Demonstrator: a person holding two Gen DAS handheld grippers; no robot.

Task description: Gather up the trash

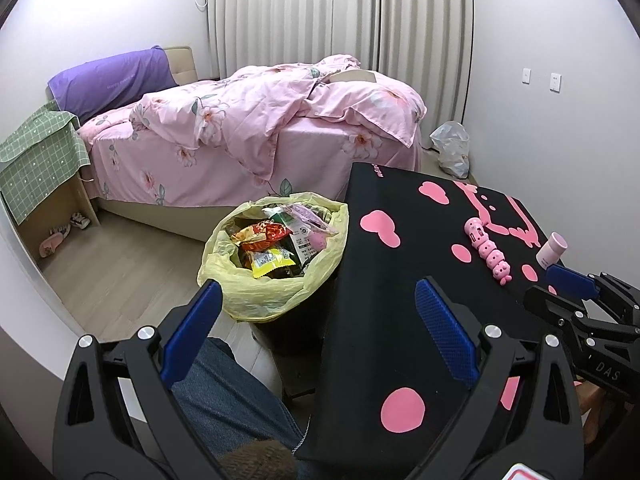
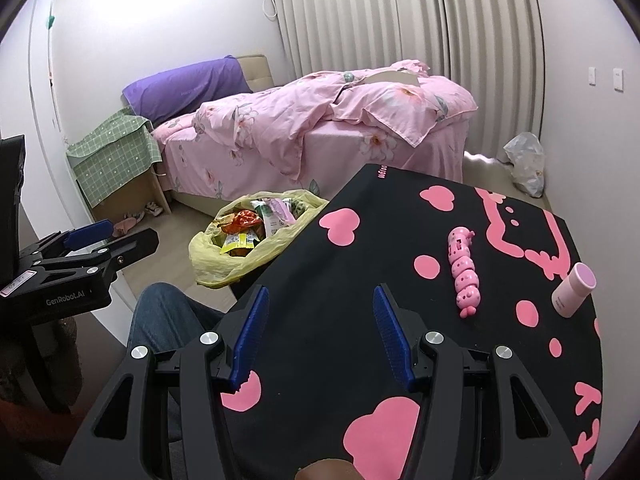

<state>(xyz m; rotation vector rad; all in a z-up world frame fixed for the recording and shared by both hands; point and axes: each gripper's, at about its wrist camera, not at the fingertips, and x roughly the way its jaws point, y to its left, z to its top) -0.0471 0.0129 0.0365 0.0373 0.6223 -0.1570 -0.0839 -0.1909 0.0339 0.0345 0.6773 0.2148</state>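
Note:
A bin lined with a yellow bag [image 1: 256, 300] [image 2: 224, 268] stands on the floor at the table's left edge, filled with snack wrappers [image 1: 268, 250] [image 2: 244, 236]. My left gripper [image 1: 320, 316] is open and empty; it hovers near the table's left edge, in front of the bin. Over the black table mat with pink shapes [image 2: 360, 272], my right gripper [image 2: 320, 324] is also open and empty. Each gripper shows at the side of the other's view: the right gripper [image 1: 560, 292] and the left gripper [image 2: 116, 238].
A pink caterpillar toy [image 1: 488, 250] [image 2: 464, 276] and a small pink bottle [image 1: 552, 248] [image 2: 572, 290] lie on the mat. Beyond are a pink bed [image 1: 248, 128], a nightstand under green cloth [image 1: 36, 152] and a white plastic bag [image 1: 452, 148]. A person's jeans-clad leg [image 1: 224, 400] is below.

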